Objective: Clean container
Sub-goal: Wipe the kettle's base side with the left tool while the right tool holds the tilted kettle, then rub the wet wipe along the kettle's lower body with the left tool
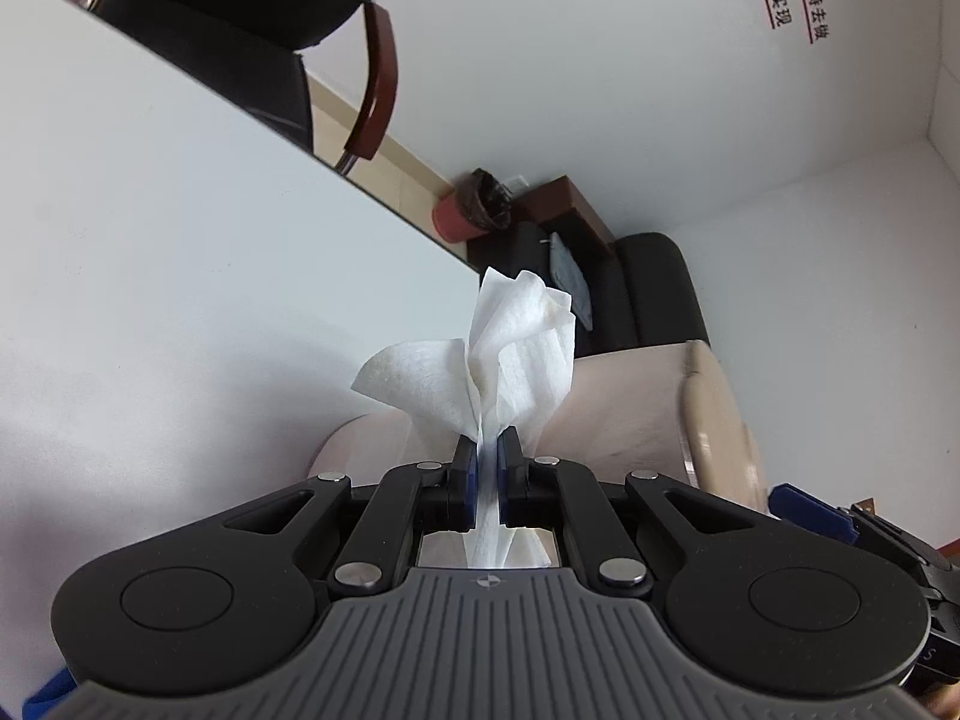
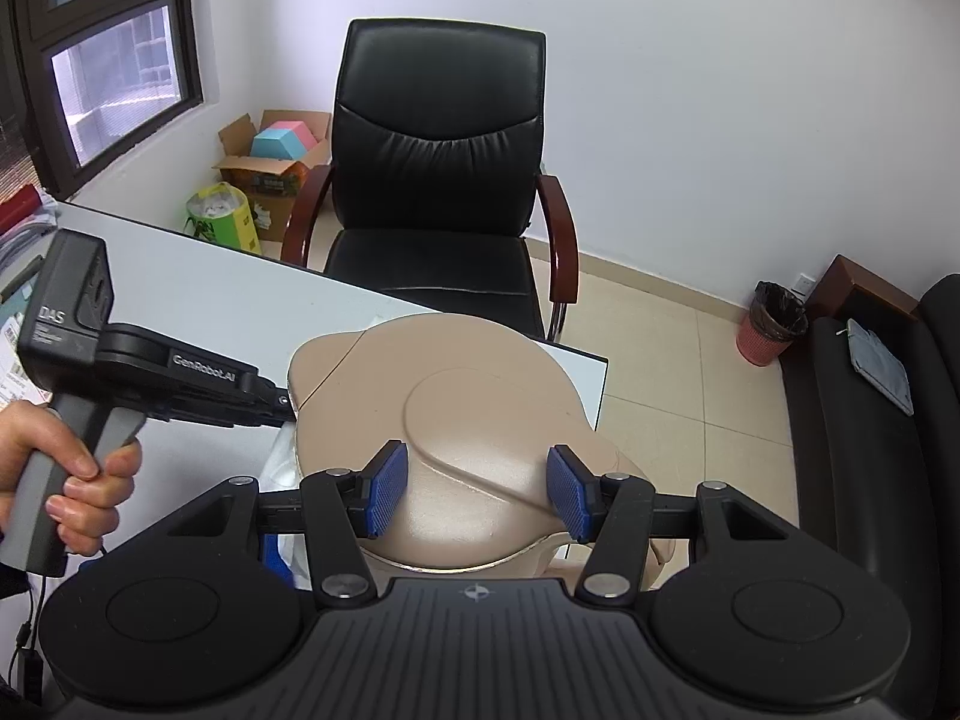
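A beige lidded container [image 2: 456, 414] stands on the white table [image 2: 198, 294] near its corner. My right gripper [image 2: 477, 489] is open, its blue pads [image 2: 384, 486] spread just above the near part of the lid, not touching it. My left gripper [image 1: 487, 450] is shut on a crumpled white tissue [image 1: 510, 348], held against the container's side [image 1: 630, 414]. In the right wrist view the left gripper's body [image 2: 180, 372] reaches the container's left edge; its fingertips are hidden there.
A black office chair [image 2: 438, 180] stands behind the table. A cardboard box [image 2: 276, 162] and a yellow-green bag [image 2: 219, 219] sit on the floor by the window. A red waste bin [image 2: 771, 324] and a black sofa [image 2: 870, 420] are on the right.
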`<state>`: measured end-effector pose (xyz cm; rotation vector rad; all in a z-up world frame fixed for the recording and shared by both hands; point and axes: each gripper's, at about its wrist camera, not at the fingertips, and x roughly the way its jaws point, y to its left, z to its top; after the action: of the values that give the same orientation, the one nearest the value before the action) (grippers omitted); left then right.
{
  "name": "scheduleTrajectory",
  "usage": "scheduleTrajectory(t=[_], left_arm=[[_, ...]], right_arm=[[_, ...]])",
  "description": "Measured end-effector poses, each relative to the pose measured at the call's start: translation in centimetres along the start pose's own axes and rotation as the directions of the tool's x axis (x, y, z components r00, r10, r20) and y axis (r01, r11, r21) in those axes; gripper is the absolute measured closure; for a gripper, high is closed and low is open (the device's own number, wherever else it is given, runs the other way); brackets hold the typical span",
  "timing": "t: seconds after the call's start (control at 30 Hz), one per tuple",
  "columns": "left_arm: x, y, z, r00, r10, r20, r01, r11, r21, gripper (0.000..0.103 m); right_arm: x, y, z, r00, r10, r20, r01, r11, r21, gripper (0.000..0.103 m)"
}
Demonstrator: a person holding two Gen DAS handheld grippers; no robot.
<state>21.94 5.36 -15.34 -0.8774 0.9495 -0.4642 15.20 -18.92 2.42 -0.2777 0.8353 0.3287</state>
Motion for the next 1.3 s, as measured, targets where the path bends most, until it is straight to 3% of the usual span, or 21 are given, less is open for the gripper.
scheduleTrajectory(t=[0.1, 0.23, 0.37, 0.57, 0.77, 1.07, 1.3], left_arm=[[1.0, 1.5, -0.4, 0.999, 0.033, -0.022, -0.034, 0.999, -0.038, 0.097], [1.3, 3.0, -0.5, 1.000, 0.006, -0.028, -0.010, 0.991, -0.130, 0.097], [0.5, 1.5, -0.5, 1.000, 0.016, -0.014, -0.017, 0.994, -0.106, 0.097], [-1.5, -0.5, -0.5, 0.998, -0.055, 0.035, 0.059, 0.989, -0.136, 0.097], [-2.0, -2.0, -1.7, 0.997, -0.037, 0.066, 0.047, 0.986, -0.158, 0.097], [-2.0, -0.7, -2.9, 0.997, 0.001, 0.074, 0.017, 0.970, -0.243, 0.097], [-3.7, -2.3, -4.0, 0.995, -0.006, 0.099, 0.028, 0.973, -0.230, 0.097]], right_arm=[[0.0, 0.0, 0.0, 1.000, 0.001, 0.001, -0.001, 1.000, -0.001, 0.047], [0.0, 0.0, 0.1, 1.000, 0.001, 0.000, -0.001, 1.000, -0.002, 0.047], [0.1, -0.1, 0.1, 1.000, 0.001, 0.002, -0.001, 1.000, -0.001, 0.047], [0.1, -0.2, 0.0, 1.000, 0.002, 0.004, -0.002, 1.000, -0.001, 0.047], [0.1, -0.2, 0.0, 1.000, 0.001, 0.006, -0.001, 1.000, -0.001, 0.047], [0.0, -0.2, 0.0, 1.000, 0.002, 0.007, -0.002, 1.000, -0.002, 0.047], [-0.1, -0.3, 0.0, 1.000, 0.002, 0.007, -0.002, 1.000, -0.002, 0.047]])
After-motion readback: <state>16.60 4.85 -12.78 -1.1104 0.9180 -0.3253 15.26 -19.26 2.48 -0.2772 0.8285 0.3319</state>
